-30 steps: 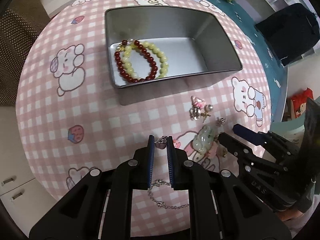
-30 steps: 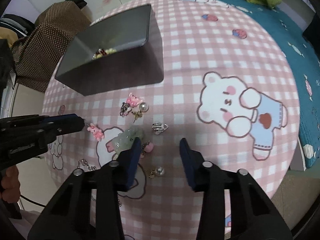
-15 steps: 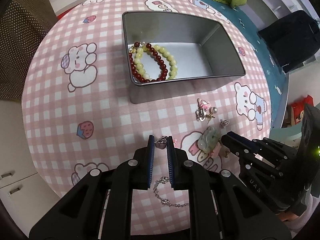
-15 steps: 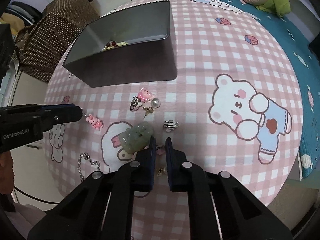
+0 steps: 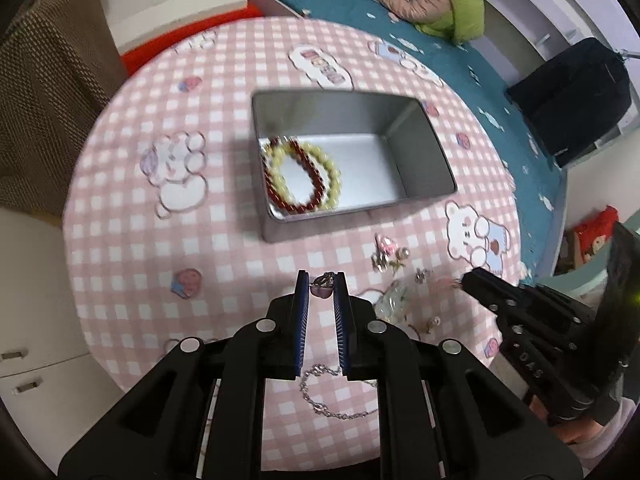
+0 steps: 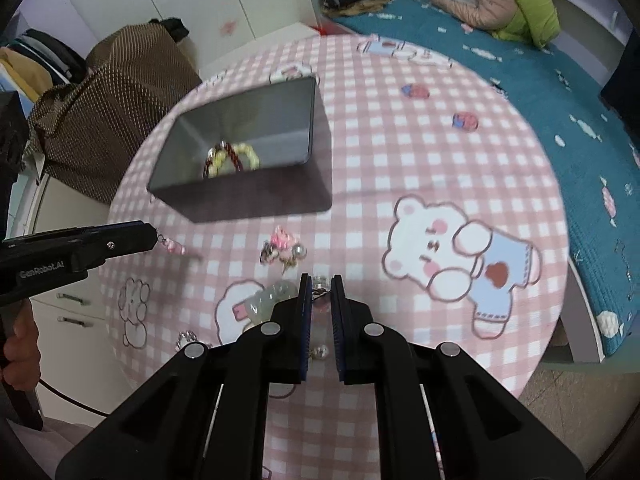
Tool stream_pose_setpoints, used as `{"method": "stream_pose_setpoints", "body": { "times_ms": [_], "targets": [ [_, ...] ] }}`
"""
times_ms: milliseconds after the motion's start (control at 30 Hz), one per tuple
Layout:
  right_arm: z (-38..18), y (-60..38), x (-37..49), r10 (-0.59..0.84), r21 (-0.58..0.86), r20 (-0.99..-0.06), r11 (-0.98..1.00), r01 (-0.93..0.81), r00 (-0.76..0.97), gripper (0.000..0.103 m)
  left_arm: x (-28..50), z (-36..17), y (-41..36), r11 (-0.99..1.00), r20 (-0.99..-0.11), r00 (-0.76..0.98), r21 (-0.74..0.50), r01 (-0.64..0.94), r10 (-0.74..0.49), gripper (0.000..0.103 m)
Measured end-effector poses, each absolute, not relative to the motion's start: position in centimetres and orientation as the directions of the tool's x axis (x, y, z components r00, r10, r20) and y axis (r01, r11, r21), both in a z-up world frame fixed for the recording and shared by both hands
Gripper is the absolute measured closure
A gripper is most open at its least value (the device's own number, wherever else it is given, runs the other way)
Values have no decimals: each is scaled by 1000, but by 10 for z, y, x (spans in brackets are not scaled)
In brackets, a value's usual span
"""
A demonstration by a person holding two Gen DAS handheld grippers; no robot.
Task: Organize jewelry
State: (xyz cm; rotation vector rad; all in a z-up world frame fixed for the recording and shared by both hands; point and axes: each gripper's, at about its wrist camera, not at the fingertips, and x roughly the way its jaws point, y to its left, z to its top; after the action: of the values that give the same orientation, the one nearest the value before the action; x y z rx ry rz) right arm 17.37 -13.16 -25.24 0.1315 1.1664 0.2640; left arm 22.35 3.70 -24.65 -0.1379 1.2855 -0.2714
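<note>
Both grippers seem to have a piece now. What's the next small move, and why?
Probably carry the left gripper forward over the tin and let go there. Its jaws pinch a small pink charm clear of the cloth, and the tin, open with two bead bracelets at one end, has bare floor. The right gripper, shut on a small metal piece, can follow.

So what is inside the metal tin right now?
Inside the metal tin lie two bead bracelets, a dark red bracelet and a pale yellow bracelet, overlapping at one end. The rest of the floor looks bare; the near wall hides a strip.
</note>
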Motion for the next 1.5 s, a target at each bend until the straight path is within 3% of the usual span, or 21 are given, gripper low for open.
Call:
{"method": "stream_pose_setpoints", "body": {
  "times_ms": [567,1000,1500],
  "targets": [
    [-198,-135,206,282,236,-812,959,-156,511,95,243,-192,22,947,-874,370,-265,182,-316,90],
    [-191,-125,234,317,253,-792,948,-192,522,94,271,-203,8,938,-880,334,-291,186,-339,90],
    [-229,-110,243,345,279,-845,936,-214,409,92,282,-243,-1,934,-907,232,-323,151,-351,90]
  ]
}}
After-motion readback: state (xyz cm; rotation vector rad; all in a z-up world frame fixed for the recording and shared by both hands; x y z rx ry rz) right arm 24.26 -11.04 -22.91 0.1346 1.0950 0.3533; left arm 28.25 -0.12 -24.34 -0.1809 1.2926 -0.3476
